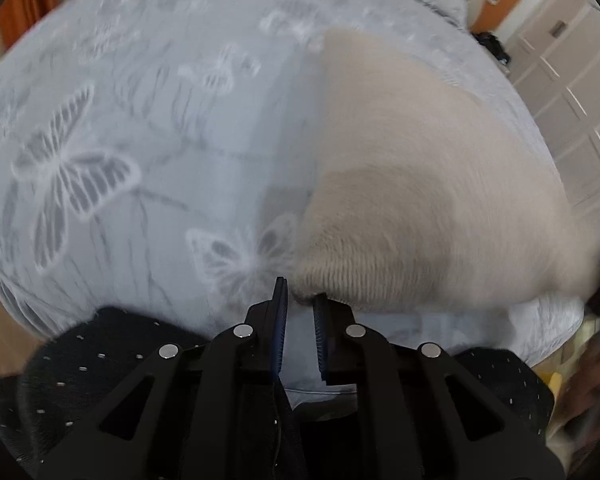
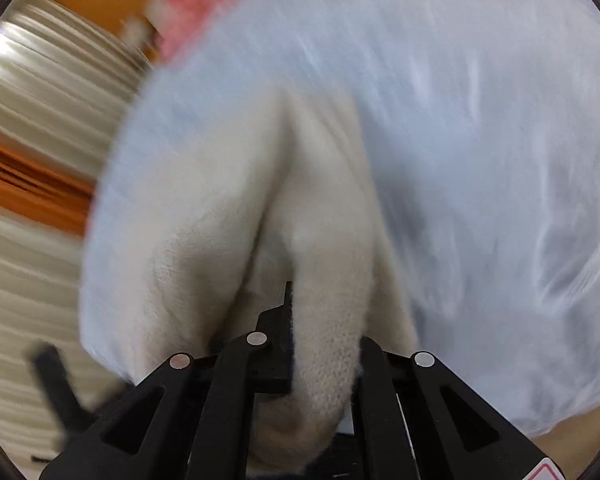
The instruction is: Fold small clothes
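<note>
A pale blue butterfly-print bedspread (image 1: 148, 152) carries a cream knit garment (image 1: 412, 184), lying right of centre with its long axis running near to far. The right gripper (image 2: 324, 320) is clamped on a thick bunched fold; the left gripper (image 1: 300, 300), jaws slightly apart, has the garment's near-left corner just between its tips

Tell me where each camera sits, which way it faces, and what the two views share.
Left wrist: on the left gripper, facing along its fingers over the butterfly-print bedspread; the cream garment has one corner between the fingers. The gripper's black frame shows.
Right wrist: on the right gripper, facing the same bedspread, blurred; a thick fold of the garment fills it.
Shared: garment and bedspread.
</note>
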The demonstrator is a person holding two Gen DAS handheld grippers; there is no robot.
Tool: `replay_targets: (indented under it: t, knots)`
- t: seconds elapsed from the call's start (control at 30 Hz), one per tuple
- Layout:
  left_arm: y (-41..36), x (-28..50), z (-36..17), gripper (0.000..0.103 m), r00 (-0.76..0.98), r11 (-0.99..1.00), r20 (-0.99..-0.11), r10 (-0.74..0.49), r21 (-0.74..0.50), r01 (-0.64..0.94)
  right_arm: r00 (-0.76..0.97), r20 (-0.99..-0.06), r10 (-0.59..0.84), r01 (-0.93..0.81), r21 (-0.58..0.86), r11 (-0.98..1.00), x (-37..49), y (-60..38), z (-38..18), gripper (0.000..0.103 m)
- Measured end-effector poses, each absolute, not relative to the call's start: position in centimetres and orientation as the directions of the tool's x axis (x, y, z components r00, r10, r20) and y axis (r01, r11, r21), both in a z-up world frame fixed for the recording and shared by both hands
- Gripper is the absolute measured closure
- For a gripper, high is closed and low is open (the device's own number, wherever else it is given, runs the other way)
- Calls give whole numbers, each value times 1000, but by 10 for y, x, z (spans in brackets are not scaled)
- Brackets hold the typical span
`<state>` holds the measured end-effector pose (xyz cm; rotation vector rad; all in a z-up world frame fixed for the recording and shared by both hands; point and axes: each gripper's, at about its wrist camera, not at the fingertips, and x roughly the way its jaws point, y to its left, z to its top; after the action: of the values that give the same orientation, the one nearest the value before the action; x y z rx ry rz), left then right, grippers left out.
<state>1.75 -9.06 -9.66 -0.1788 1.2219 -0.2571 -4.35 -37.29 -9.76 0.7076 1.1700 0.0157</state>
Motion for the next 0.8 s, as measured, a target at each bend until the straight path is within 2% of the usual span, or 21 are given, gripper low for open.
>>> replay_targets:
  t: [0.03, 0.07, 0.17, 0.23, 0.3, 0.37, 0.47, 0.53, 0.57, 0.6, 0.63, 0.77, 0.8]
  knots:
    - [-91, 18, -97, 89, 317, 958, -904, -288, -270, 100, 436, -814, 384, 353, 547, 759, -48, -376, -101, 99]
    - [-90, 16, -95, 86, 322, 958, -903, -286, -267, 102, 460, -802, 380, 359, 560, 747, -49, -378, -95, 93]
    - [-83, 10, -82, 78, 366, 951, -878, -309, -289, 110, 531, -786, 317, 388, 558, 733, -57, -386, -67, 58]
    - [-78, 7, -78, 66, 384, 949, -869, -313, -299, 97, 567, -781, 261, 392, 535, 749, -64, -390, -45, 52]
    - [-76, 8, -79, 66, 380, 946, -867, -321, -312, 86, 593, -753, 286, 369, 570, 735, -57, -392, -30, 40]
    - [-77, 8, -80, 63, 377, 949, -873, -310, -305, 75, 594, -733, 333, 323, 596, 735, -44, -388, -23, 34]
    - [-81, 8, -80, 58, 389, 960, -879, -278, -272, 70, 535, -755, 379, 274, 579, 768, 0, -371, -34, 34]
    - [-82, 8, -81, 51, 393, 968, -886, -247, -243, 61, 482, -784, 391, 290, 564, 773, 17, -367, -53, 34]
    - [-81, 7, -82, 51, 393, 969, -887, -243, -240, 58, 446, -800, 400, 302, 556, 775, 31, -364, -69, 44]
    - [-80, 8, -83, 50, 390, 969, -888, -243, -241, 54, 435, -808, 398, 302, 547, 781, 34, -363, -74, 86]
    - [-80, 9, -84, 50, 385, 970, -891, -240, -239, 51, 435, -808, 397, 293, 544, 786, 37, -362, -72, 93]
    - [-83, 9, -87, 48, 380, 972, -895, -234, -228, 63, 605, -712, 355, 185, 560, 808, 30, -377, -8, 94]
    - [-86, 9, -88, 47, 381, 973, -895, -232, -221, 73, 601, -721, 346, 189, 548, 815, 29, -381, -9, 94]
